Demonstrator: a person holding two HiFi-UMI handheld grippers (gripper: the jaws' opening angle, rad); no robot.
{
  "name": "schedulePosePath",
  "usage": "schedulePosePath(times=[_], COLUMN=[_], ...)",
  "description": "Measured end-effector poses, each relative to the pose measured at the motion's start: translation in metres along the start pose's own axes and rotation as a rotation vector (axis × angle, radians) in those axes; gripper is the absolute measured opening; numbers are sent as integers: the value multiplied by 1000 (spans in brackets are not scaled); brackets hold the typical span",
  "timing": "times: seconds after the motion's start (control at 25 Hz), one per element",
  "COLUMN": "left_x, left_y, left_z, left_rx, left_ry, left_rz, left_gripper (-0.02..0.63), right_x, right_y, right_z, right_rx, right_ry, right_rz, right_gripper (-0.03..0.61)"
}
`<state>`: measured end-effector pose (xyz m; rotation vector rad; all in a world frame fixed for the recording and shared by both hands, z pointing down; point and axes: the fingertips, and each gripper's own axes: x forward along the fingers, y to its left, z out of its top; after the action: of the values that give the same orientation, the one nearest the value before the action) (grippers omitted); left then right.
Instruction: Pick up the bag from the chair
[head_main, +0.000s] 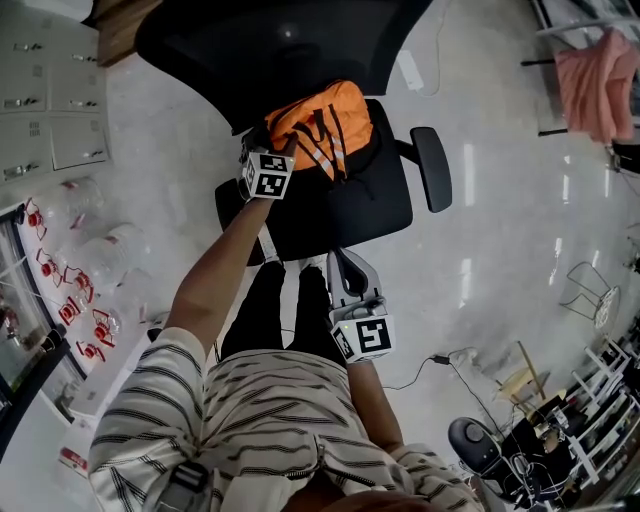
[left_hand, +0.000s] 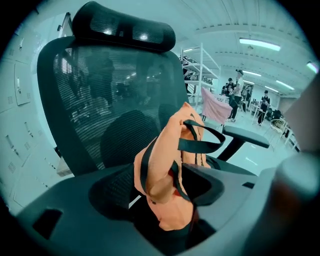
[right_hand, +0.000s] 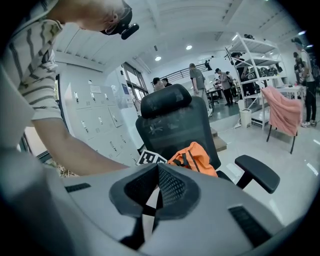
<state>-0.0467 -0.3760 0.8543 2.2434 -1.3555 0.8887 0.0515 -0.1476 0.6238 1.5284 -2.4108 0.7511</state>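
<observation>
Bag on chair looks soft, light.
Left tongs gape around it; best take the strap loops. Right tongs closed, empty.

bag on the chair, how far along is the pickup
Done: left tool sits at the orange bag, jaws open either side of it. In hand: nothing gripped yet. To do: close, lift it off the chair seat. The right tool is shut, idle.

pink cloth far side | lockers wall | clear bottles nr lockers | white rack bkgd
</observation>
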Motion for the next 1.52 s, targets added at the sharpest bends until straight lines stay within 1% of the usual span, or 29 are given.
schedulePosePath(times=[0.08,0.2,0.52,0.68,0.88,1.04,1.4,1.52], left_x=[0,4,16,17,15,12,6,2], left_y=[-1,-2,8,6,7,8,1,-2], left_z=[1,2,4,5,4,5,7,8], left_rx=[21,24,-32,-19,-16,-17,-32,-54], left_ry=[-7,-14,-3,9,21,30,40,47], left_rz=[2,2,15,11,22,28,-1,-8], left_gripper=[293,291,284,244,170,129,65,49], right_x=[0,1,2,1,2,1,-3,-5], right_y=[1,0,1,1,0,1,2,1], right_z=[-1,-4,-2,-2,-1,0,-1,1], right_rx=[-7,-8,-13,-7,-4,-9,-11,-16], right_ry=[5,10,14,16,16,16,14,7], right_rz=[1,-1,5,6,3,6,-1,-5], right_gripper=[18,18,18,18,18,18,18,18])
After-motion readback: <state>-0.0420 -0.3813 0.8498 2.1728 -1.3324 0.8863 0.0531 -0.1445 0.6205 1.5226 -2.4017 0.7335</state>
